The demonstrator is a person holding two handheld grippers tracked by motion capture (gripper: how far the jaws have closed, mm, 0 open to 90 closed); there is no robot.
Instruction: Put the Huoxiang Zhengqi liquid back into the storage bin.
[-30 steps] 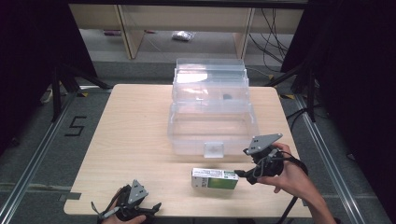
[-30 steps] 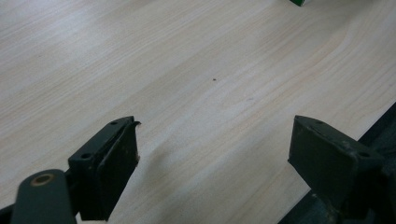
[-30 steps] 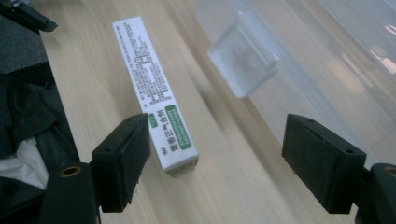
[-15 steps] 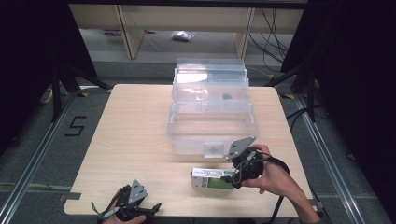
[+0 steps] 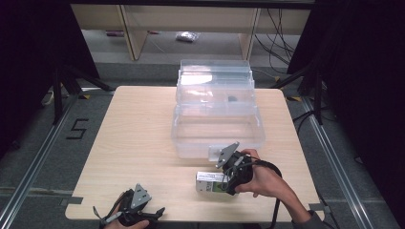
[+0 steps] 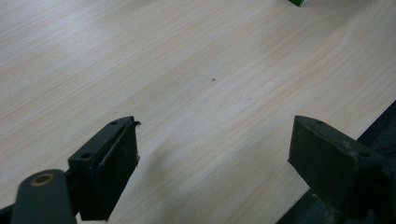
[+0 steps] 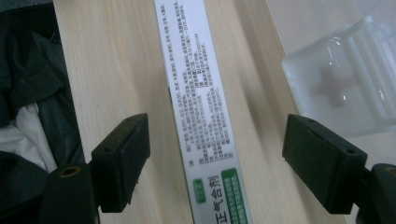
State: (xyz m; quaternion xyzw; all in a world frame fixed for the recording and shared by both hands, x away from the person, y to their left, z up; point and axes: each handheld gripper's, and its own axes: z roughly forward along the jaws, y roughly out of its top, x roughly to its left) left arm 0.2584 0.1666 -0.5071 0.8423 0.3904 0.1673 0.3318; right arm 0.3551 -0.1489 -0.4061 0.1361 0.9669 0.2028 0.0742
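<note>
At the lower centre of the high view, a person's right gripper [image 5: 224,180] hangs over the near end of a small white and green printed cardboard box [image 5: 208,182], which lies flat on the pale wooden worktop [image 5: 138,133] just in front of a clear plastic storage bin [image 5: 217,125] with its hinged lid thrown back. From above, the hand and gripper hide part of the box, and how the jaws stand cannot be read there.

The right gripper view settles it: the two black jaws stand wide apart, one on either side of the box [image 7: 201,93], with bare wood showing between each pad and the carton, so nothing is clamped. That view also brings out the dense black print on the box's white face and a green label at the bottom of the frame, with the bin's clear latch [image 7: 345,88] at the upper right.

In the lower left of the high view, the left gripper [image 5: 138,214] rests at the worktop's near edge. Its own view shows its jaws apart over plain wood, empty, with a green corner of the box [image 6: 299,2] just catching the top edge.

A second earlier the right gripper was farther right and higher in the frame, clear of the box; it has since swung in leftward and down over it. The box, the bin and the left gripper have kept their places.
</note>
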